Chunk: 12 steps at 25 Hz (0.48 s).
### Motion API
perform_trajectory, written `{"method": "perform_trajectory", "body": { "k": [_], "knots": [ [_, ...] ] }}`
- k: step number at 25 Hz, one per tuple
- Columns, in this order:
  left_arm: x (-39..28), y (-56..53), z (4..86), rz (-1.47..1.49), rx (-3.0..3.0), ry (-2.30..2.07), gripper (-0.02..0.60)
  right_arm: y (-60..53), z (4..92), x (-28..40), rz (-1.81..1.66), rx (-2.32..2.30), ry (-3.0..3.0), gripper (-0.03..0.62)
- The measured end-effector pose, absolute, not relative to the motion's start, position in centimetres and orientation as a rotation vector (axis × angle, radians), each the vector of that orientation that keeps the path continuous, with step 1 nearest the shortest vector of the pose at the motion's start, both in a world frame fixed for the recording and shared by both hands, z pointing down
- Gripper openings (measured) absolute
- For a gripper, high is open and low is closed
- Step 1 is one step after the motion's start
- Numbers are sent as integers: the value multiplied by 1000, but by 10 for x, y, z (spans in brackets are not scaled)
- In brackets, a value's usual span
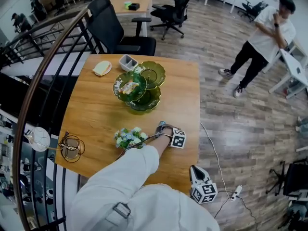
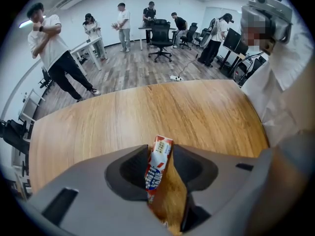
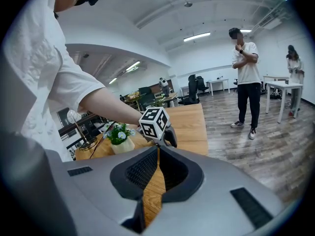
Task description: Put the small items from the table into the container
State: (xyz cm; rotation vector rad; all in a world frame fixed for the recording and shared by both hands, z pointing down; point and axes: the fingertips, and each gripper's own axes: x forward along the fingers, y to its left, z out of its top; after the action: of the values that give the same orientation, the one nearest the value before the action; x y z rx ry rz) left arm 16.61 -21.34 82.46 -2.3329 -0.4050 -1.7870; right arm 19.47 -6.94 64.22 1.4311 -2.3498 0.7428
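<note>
A small red, white and blue snack packet (image 2: 158, 165) stands upright between the jaws of my left gripper (image 2: 161, 150), which is shut on it just above the wooden table (image 2: 147, 117). In the head view, the left gripper (image 1: 162, 126) points steeply down near the table's front, beside a small flower pot (image 1: 129, 137); the packet is hidden there. The container, a green leaf-shaped glass dish (image 1: 153, 72) with several bowls, sits mid-table and holds one packet (image 1: 129, 87). My right gripper (image 1: 193, 170) hangs shut and empty off the table's front right corner; its jaws (image 3: 158, 150) meet.
A small grey box (image 1: 127, 61) and a pale round item (image 1: 102, 68) lie at the table's far side. A wire lamp (image 1: 71, 148) stands at the front left corner. A railing (image 1: 29, 105) runs along the left. An office chair (image 1: 120, 32) and a standing person (image 1: 262, 37) are beyond.
</note>
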Motion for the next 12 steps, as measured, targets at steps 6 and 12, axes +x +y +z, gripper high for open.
{"method": "perform_trajectory", "body": {
  "k": [6,12],
  "knots": [
    [164,-208,827,-1831,-2268,-394,114,-71,642,188,729,1419,-2361,15],
    [169,-202,819,-1814,-2324,-354,107,-70,640,188,722,1419,-2365,15]
  ]
}}
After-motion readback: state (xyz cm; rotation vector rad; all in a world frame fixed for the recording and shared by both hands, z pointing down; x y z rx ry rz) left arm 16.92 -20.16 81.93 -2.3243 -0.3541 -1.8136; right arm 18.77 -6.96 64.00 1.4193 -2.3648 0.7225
